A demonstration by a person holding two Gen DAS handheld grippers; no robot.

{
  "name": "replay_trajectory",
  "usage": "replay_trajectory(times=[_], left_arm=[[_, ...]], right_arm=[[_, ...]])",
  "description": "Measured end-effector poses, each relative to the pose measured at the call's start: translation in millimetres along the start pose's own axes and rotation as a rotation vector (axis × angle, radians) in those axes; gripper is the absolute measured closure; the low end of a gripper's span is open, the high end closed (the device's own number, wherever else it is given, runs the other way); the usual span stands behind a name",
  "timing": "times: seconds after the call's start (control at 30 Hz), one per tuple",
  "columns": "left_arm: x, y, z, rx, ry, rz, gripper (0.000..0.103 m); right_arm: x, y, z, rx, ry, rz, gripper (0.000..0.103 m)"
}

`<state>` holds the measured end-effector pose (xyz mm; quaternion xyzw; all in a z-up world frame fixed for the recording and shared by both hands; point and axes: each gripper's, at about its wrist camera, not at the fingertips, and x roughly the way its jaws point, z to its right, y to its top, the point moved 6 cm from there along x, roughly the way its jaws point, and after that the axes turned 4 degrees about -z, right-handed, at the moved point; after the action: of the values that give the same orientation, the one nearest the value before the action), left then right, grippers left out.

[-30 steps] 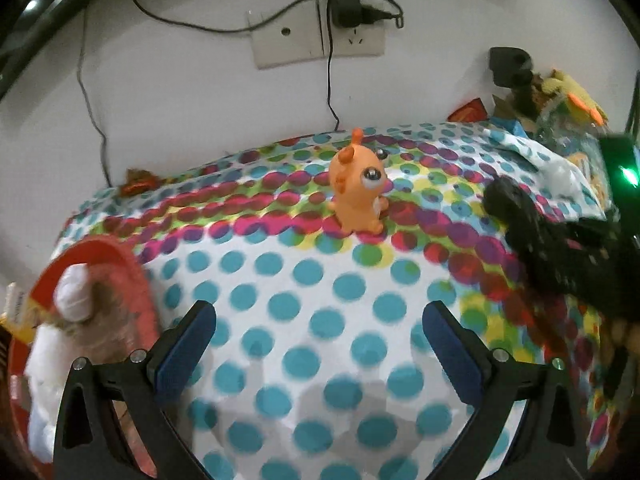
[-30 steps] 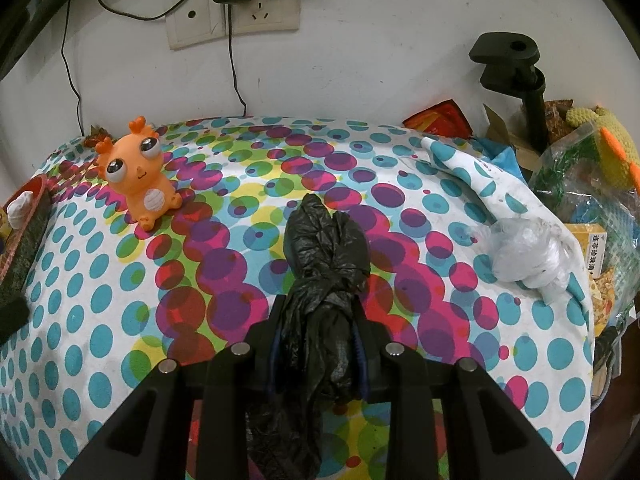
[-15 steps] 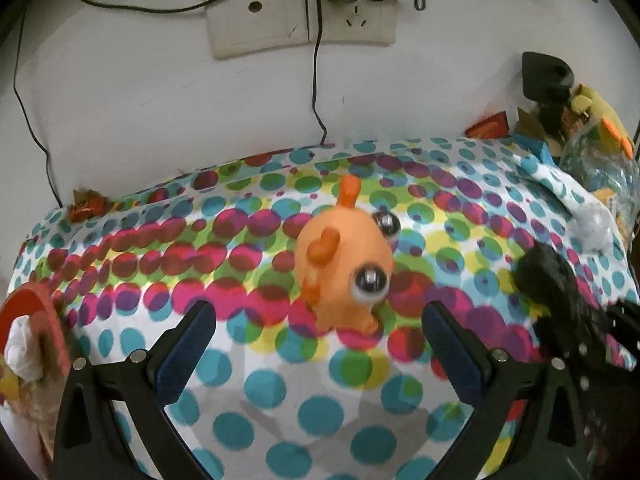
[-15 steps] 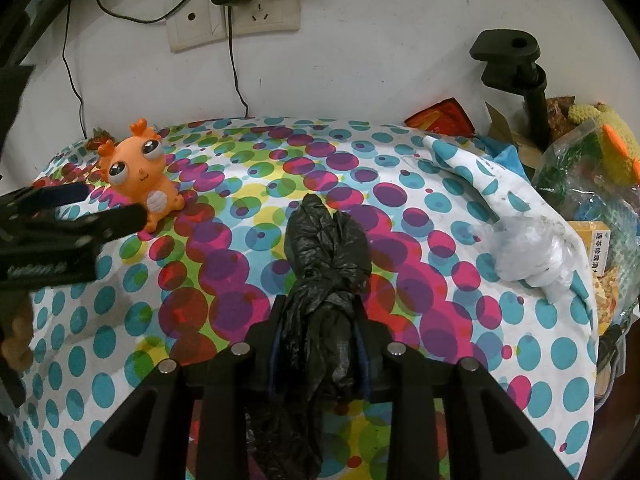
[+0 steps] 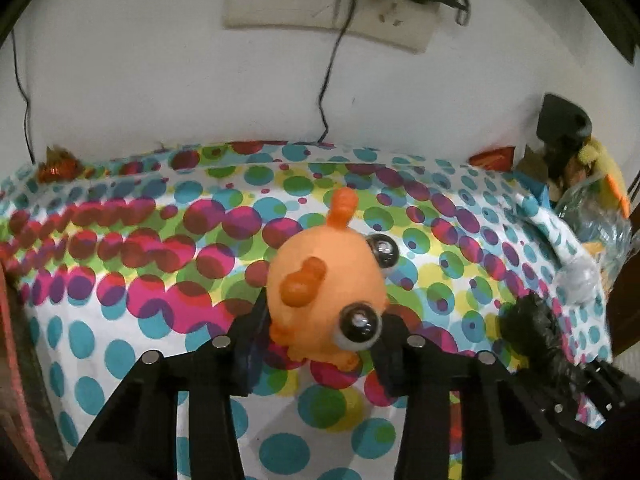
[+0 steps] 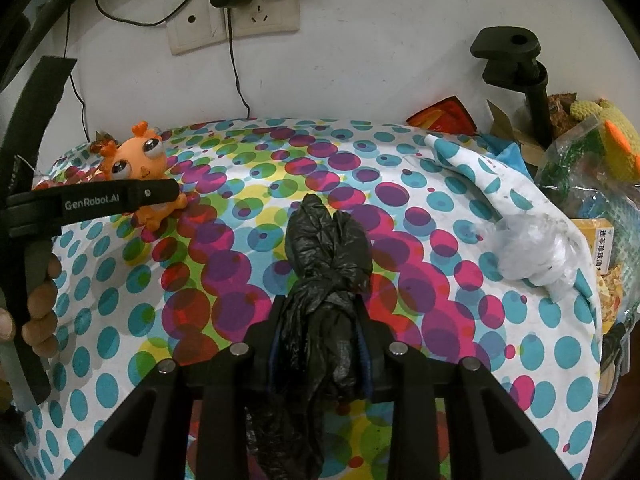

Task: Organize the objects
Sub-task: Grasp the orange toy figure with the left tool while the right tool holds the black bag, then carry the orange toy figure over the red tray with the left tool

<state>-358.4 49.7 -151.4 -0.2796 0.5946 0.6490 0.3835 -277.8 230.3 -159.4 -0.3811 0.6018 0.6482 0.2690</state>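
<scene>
An orange big-eyed toy figure [image 5: 324, 280] stands on the dotted tablecloth [image 5: 160, 320], at the far left in the right wrist view [image 6: 136, 156]. My left gripper [image 5: 324, 316] has the toy between its fingers; the jaws are closing and both pads touch its sides. From the right wrist view one left finger [image 6: 120, 200] crosses the toy's front. My right gripper [image 6: 320, 312] is shut on a knotted black plastic bag [image 6: 328, 240], which rests on the cloth and shows at the right of the left wrist view [image 5: 528, 328].
A crumpled white plastic bag [image 6: 532, 252] lies at the cloth's right edge. Behind it are a black clamp stand [image 6: 516, 60], snack packets and a knitted toy [image 6: 600, 136]. Wall sockets with cables [image 6: 240, 20] hang above. A red tray edge [image 5: 12, 360] is far left.
My left gripper moved in on the orange toy and its wide-open jaws came together around it. The right gripper and black bag stayed put.
</scene>
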Motion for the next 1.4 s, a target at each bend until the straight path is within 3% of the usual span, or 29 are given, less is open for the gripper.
replay_trajectory(times=[0.77,1.4], left_arm=[[-27,-25,15,0.09,0.053,-0.003,0.068],[-93,-62,-5,0.085,0.095,0.011,0.068]], right_arm=[[1,1,-2,-0.003,-0.003,-0.001,0.071],[1,2,-4,-0.008,-0.01,-0.002,0.071]])
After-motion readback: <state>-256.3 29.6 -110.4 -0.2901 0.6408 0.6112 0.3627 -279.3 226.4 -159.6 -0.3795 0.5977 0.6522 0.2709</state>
